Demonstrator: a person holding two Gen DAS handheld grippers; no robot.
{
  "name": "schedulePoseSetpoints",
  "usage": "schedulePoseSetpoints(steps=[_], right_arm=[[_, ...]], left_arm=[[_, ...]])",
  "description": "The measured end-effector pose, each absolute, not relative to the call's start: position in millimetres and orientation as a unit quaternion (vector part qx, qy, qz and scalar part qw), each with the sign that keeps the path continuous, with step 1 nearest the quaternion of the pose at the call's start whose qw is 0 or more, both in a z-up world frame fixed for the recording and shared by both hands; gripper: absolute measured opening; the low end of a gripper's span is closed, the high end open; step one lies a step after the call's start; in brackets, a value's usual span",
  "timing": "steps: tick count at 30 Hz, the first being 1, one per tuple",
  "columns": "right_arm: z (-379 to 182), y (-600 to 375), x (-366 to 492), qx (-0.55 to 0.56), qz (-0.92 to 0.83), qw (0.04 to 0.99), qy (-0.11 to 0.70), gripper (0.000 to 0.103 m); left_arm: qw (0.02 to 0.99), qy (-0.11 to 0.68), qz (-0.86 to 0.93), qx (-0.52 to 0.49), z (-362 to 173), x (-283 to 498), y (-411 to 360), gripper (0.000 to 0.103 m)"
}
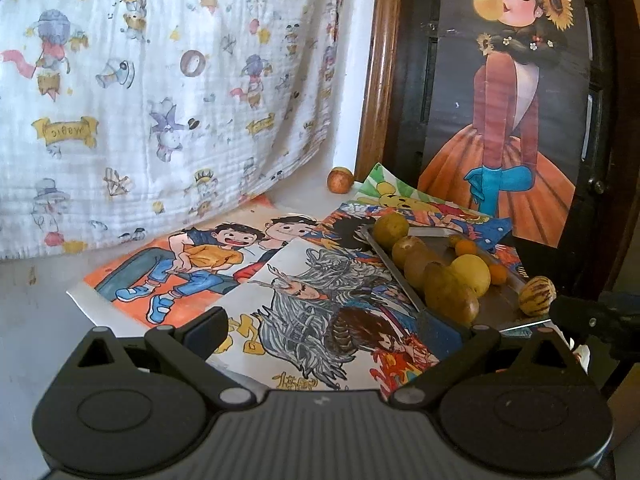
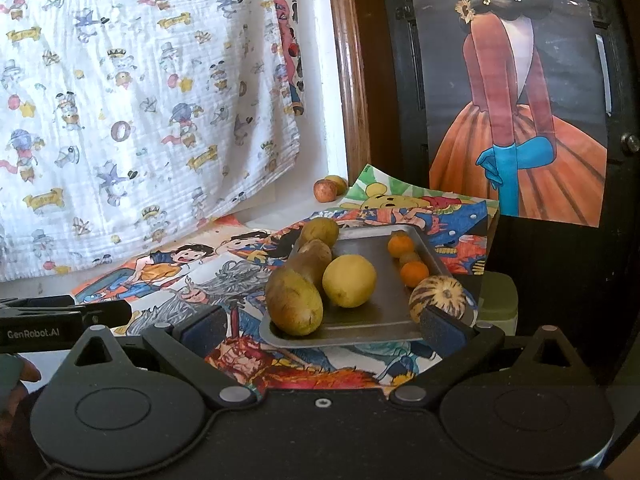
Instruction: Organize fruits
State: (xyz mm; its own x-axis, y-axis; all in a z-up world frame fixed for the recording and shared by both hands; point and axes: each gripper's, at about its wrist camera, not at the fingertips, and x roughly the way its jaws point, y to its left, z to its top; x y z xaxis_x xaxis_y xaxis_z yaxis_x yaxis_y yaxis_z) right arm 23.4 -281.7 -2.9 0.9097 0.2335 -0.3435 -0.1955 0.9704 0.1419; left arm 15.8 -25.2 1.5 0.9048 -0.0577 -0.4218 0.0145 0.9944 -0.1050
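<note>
A metal tray [image 2: 372, 312] lies on cartoon drawings and holds several fruits. Among them are brownish-green pears [image 2: 294, 300], a yellow lemon [image 2: 349, 280], two small oranges [image 2: 415, 274] and a striped melon [image 2: 438, 294] at the tray's right front corner. My right gripper [image 2: 324, 326] is open just in front of the tray, its right pad [image 2: 442, 326] low before the melon. My left gripper [image 1: 326, 330] is open over the drawings, left of the tray [image 1: 500, 300], whose pears [image 1: 450, 296], lemon [image 1: 472, 274] and melon [image 1: 536, 290] show. Two small apples [image 2: 326, 190] lie loose at the back.
A printed white cloth [image 1: 160, 100] hangs behind the table on the left. A wooden frame [image 1: 376, 80] and a dark panel with a girl poster [image 1: 512, 120] stand behind the tray. The other gripper [image 2: 64, 316] and a hand [image 2: 16, 376] show at the left edge.
</note>
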Motion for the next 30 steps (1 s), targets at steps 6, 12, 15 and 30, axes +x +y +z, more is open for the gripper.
schedulePoseSetpoints(steps=[6, 12, 15, 30], right_arm=[[-10, -278, 16, 0.051, 0.112, 0.976, 0.178, 0.102], [-14, -276, 11, 0.05, 0.111, 0.977, 0.176, 0.102], [-16, -276, 11, 0.051, 0.11, 0.977, 0.178, 0.102], [-22, -274, 13, 0.051, 0.105, 0.975, 0.186, 0.102]], left_arm=[[0.975, 0.213, -0.024, -0.057, 0, 10, -19, 0.103], [0.973, 0.224, -0.031, -0.052, -4, 8, -16, 0.103], [0.971, 0.231, -0.033, -0.052, -6, 9, -16, 0.103], [0.964, 0.26, -0.036, -0.049, -15, 13, -13, 0.103]])
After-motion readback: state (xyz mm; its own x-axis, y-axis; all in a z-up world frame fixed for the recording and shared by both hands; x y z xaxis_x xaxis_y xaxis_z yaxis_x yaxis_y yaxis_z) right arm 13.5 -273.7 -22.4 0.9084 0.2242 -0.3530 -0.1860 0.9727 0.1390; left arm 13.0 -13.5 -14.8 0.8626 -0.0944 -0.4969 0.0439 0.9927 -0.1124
